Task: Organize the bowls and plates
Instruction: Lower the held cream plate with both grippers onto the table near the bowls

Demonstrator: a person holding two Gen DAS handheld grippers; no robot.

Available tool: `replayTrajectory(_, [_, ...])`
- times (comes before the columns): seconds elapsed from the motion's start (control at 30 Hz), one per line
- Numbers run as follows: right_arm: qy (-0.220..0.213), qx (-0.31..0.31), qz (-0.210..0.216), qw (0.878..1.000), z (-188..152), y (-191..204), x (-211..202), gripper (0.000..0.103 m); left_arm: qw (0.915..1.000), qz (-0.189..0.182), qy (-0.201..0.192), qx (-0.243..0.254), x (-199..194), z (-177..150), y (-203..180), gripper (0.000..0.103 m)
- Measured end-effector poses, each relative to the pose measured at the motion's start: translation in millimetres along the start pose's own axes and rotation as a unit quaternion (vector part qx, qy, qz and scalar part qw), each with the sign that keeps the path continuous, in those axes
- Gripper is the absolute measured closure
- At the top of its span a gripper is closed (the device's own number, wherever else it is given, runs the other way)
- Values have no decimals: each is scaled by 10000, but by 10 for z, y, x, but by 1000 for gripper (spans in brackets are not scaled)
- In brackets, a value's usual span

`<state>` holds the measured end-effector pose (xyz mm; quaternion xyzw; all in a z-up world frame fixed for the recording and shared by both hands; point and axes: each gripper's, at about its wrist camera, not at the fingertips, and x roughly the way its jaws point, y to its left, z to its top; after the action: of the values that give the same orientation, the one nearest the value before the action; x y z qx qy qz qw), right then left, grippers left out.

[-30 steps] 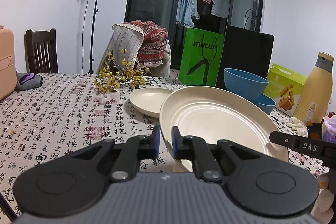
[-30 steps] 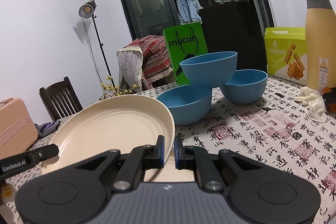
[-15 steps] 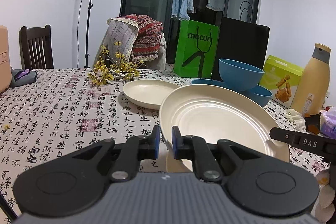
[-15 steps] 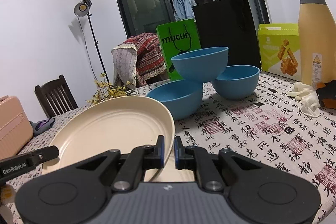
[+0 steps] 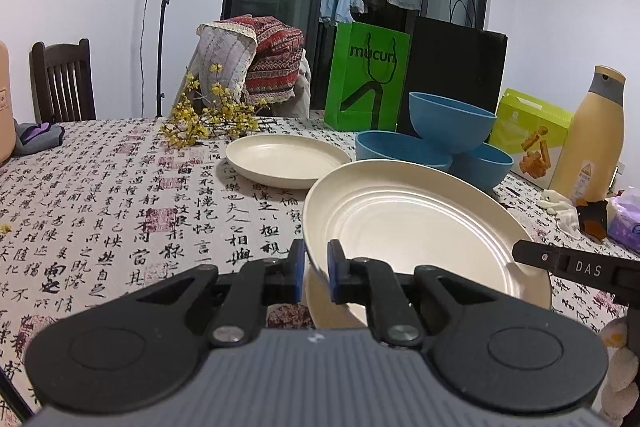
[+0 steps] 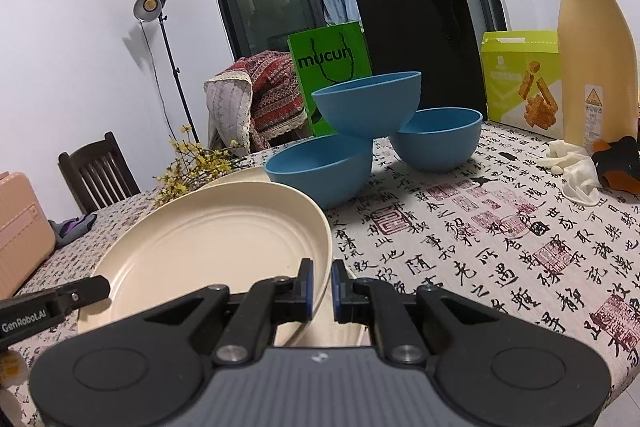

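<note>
A large cream plate (image 5: 416,227) is held just above the table by both grippers. My left gripper (image 5: 316,269) is shut on its left rim. My right gripper (image 6: 322,287) is shut on its right rim; the plate also shows in the right wrist view (image 6: 212,247). Another cream plate lies under it, only an edge showing (image 6: 340,331). A third cream plate (image 5: 286,159) lies further back by the flowers. Three blue bowls stand behind: two on the table (image 6: 320,169) (image 6: 438,139) and one (image 6: 366,103) resting tilted on top of them.
Yellow flowers (image 5: 204,119), a green bag (image 5: 366,81) and a black bag (image 5: 456,71) stand at the back. A tan bottle (image 6: 592,47), green box (image 6: 520,79), white cloth (image 6: 576,171) and tissue pack (image 5: 624,223) lie to the right. A pink case (image 6: 20,231) is at left.
Both grippers have come down with the large plate, so it now sits lower and closer to the table. The bowls and the far plate have not moved.
</note>
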<state>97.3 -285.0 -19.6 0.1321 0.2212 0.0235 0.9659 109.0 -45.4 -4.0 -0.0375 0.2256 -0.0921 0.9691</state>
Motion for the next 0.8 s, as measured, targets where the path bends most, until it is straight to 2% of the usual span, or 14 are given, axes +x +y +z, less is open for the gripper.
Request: replayTrajectory(0.8, [171,-70,-157,9997,-121,-41,62,94,9996,42,258,128,105,-173,-56,91])
